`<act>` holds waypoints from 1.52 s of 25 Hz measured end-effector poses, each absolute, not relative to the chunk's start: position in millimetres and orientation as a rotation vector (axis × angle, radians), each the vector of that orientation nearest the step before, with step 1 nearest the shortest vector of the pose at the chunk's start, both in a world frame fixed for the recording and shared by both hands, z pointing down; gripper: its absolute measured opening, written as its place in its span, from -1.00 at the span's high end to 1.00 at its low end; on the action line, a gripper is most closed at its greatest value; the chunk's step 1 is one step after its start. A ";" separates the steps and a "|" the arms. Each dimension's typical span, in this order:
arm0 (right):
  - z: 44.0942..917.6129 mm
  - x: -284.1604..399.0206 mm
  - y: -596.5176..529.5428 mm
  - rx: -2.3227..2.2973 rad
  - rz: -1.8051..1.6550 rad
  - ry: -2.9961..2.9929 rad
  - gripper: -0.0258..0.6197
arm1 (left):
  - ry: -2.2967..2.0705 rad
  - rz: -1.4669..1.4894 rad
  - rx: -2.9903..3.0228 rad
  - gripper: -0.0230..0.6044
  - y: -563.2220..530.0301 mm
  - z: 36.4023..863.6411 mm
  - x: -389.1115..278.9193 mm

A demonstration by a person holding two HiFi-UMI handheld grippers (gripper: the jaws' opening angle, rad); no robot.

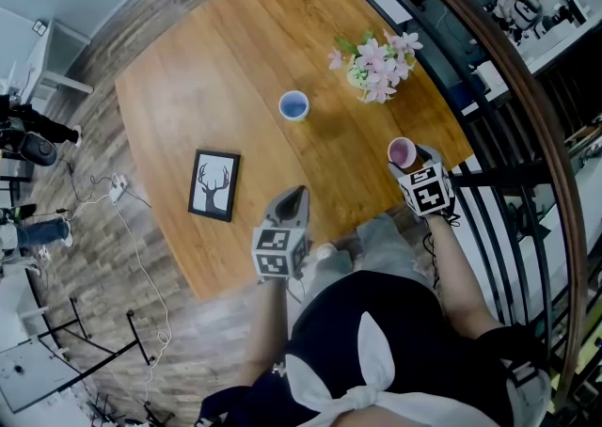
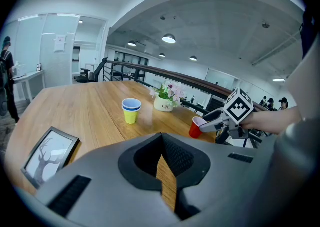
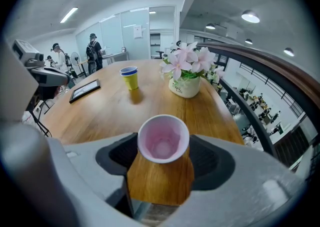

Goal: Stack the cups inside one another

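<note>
One red cup upright, axis vertical, mouth up | between right tongs

Table, blue cup, red cup, flowers, frame

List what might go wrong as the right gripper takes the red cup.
1. The red cup stands near the edge of the table, loose between the jaws of the open right gripper; an uneven close might knock it off.
2. On the way to the blue cup nested in the yellow cup, it would pass near the flower pot and might brush it.
</note>
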State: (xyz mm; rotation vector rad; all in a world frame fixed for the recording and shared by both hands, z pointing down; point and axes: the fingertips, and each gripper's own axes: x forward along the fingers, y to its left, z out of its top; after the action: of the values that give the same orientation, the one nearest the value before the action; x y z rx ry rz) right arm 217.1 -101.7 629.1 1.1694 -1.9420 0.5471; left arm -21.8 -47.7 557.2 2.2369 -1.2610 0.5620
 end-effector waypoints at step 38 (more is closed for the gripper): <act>480.9 201.9 -117.8 1.306 0.300 -2.102 -0.06 | -1.311 0.495 2.315 0.87 -67.8 524.2 -34.3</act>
State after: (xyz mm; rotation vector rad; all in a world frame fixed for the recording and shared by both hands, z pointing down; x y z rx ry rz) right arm 201.9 -117.8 480.9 1.3055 -2.1022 0.2995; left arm -34.3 -67.8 524.2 2.3153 -1.3107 0.4952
